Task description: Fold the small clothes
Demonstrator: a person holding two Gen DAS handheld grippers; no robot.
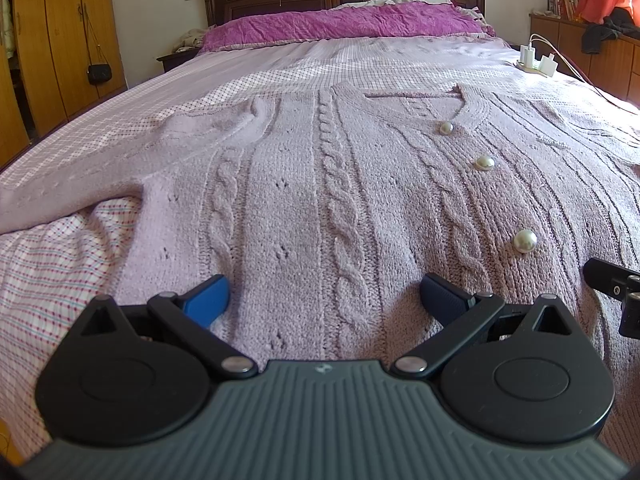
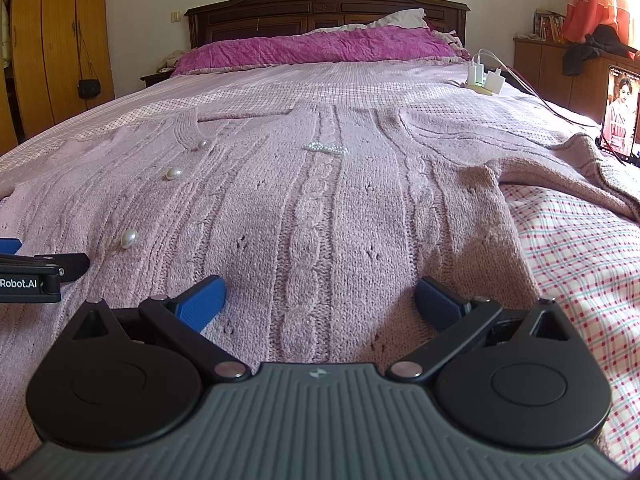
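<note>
Across the bed a pale lilac cable-knit cardigan point(image 1: 312, 184) lies spread flat, front side up, its hem nearest the cameras and its neckline toward the headboard, with both sleeves stretched out sideways: one sleeve point(image 1: 92, 176) runs off to the left in the left wrist view, the other sleeve point(image 2: 560, 160) off to the right in the right wrist view. Three pearl buttons point(image 1: 525, 241) sit in a line down the closed front, and a small pearl bow point(image 2: 327, 148) shows on the chest in the right wrist view. Just above the hem hover both grippers, side by side and apart from each other; the left gripper point(image 1: 324, 300) has its blue fingers spread wide over the knit and grips nothing, and the right gripper point(image 2: 320, 300) likewise stands wide with nothing between its fingers. Whether the fingertips press on the wool or float just over it cannot be told. Under the cardigan is a checked sheet point(image 2: 580, 248), pink and teal lines on white. Further back a magenta quilt point(image 1: 340, 24) lies rolled along the dark wooden headboard point(image 2: 328, 8). Near the right edge of the bed a power strip with white chargers point(image 2: 484, 78) rests on the sheet, and a phone point(image 2: 622, 116) with a lit screen stands upright. A wooden wardrobe point(image 1: 60, 40) with a small black bag point(image 1: 99, 73) hanging on it fills the left wall
</note>
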